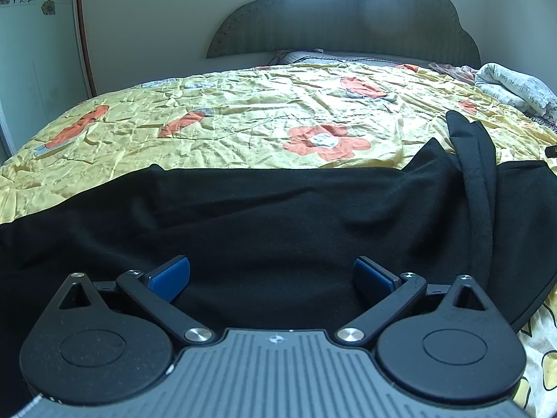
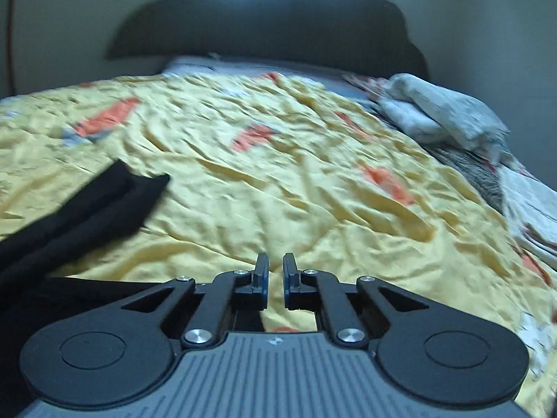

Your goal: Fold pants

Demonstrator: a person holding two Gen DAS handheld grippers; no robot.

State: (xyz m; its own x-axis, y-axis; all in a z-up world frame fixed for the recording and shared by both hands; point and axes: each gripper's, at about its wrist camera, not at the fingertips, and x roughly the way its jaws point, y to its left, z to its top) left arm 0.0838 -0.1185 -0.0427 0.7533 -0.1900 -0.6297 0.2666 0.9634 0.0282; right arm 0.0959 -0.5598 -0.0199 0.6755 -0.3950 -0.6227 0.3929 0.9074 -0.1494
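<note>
Pants [image 1: 264, 216]: black, spread across near edge of bed [image 1: 243, 111], one strip flipped up at right
Left gripper [image 1: 271, 275]: jaws released, over cloth
Right gripper [image 2: 275, 278]: jaws clenched, empty, beside cloth
Advice: pinch both layers at edge, lift evenly, avoid quilt

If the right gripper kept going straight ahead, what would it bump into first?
Probably the yellow flowered bedspread. The right gripper tilts down at bare cover, and the black pants lie off to its left. The blurred picture makes depth uncertain.
</note>
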